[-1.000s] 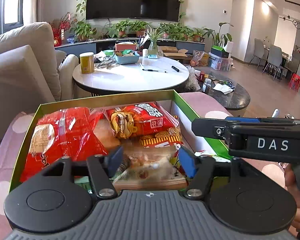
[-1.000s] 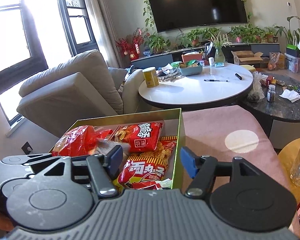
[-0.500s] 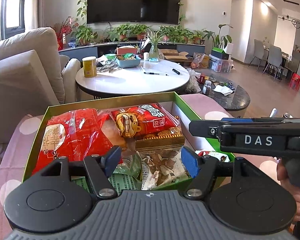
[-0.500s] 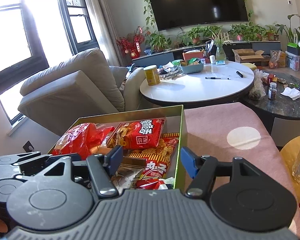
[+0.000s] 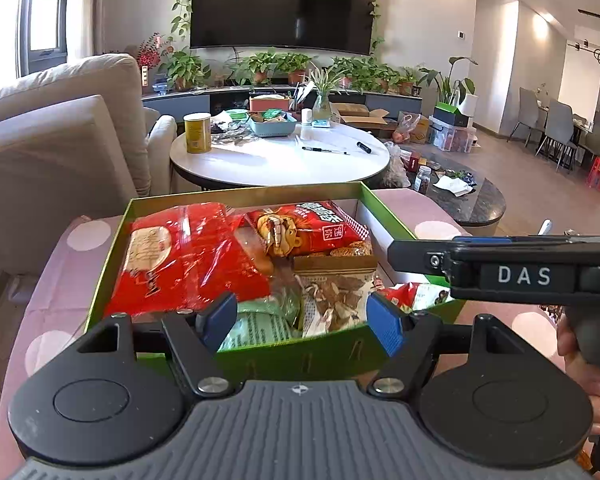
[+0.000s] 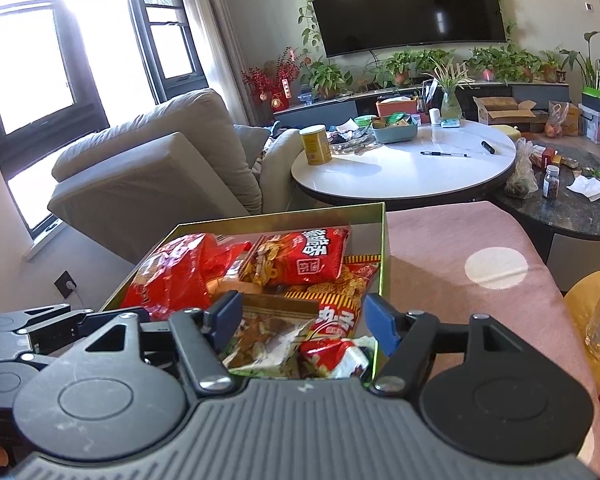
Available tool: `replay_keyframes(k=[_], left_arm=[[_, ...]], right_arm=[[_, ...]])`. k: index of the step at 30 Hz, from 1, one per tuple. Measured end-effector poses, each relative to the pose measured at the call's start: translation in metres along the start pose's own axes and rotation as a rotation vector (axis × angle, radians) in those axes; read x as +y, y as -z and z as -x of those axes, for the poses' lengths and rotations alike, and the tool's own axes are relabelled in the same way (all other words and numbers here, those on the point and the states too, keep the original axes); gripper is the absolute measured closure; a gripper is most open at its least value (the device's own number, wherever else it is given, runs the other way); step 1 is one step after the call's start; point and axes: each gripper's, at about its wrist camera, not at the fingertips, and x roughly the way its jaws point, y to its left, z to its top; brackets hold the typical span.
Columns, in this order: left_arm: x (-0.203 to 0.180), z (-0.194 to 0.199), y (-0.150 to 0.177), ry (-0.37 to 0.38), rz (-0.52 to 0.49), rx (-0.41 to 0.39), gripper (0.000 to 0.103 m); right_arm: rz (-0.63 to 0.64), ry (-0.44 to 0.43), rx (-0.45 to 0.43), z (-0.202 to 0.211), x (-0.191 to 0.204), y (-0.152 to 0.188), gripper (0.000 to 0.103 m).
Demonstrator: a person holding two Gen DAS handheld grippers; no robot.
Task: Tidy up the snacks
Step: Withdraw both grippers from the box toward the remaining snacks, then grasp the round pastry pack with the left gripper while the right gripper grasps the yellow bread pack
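A: Where do the snacks sit?

B: In the green box (image 5: 332,354), which rests on a pink cloth with pale dots (image 6: 452,248). A large red bag (image 5: 180,264) fills its left half. A red noodle-snack packet (image 5: 312,226) lies at the far middle. A clear pouch of brown pieces (image 5: 336,300) lies at the near middle, with a pale green packet (image 5: 260,320) just left of it.

A: And the left gripper (image 5: 300,316)?

B: It hovers at the near wall of the box. Its blue fingers (image 5: 384,322) stand spread, having just been opening, with nothing pinched between them.

A: The right gripper (image 6: 302,318)?

B: It hangs over the near right part of the box, above a crumpled red wrapper (image 6: 332,350). Its fingers (image 6: 378,322) are also spread and press on nothing. A hand (image 5: 588,380) grips its handle, seen at the right edge of the left wrist view.

A: What lies beyond the box?

B: A white round tabletop (image 5: 280,160) carries a yellow can (image 5: 197,133) at its left, a teal basket (image 5: 272,125) at its far side, and a pen (image 5: 324,150). A beige sofa (image 6: 156,168) stands to the left.
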Motion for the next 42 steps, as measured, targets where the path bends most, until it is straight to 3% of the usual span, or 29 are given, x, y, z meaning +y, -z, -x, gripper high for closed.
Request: replay_keyframes(k=[16,22,30,42], left_arm=[[0.000,0.048,0.024,0.004,0.012,-0.028,0.031],[0.017,0.074,0.040,-0.045,0.044,-0.044,0.026],[0.046,0.102,0.079,-0.112,0.073,0.022,0.025],[0.044,0.112,0.134,-0.064,0.037,0.149,0.026]], right_arm=[[0.013,0.017,0.012,0.043,0.024,0.023,0.014],[0.032,0.025,-0.002,0.060,0.035,0.028,0.014],[0.058,0.047,0.002,0.072,0.046,0.041,0.014],[0.126,0.009,0.086,0.076,0.074,0.071,0.014]])
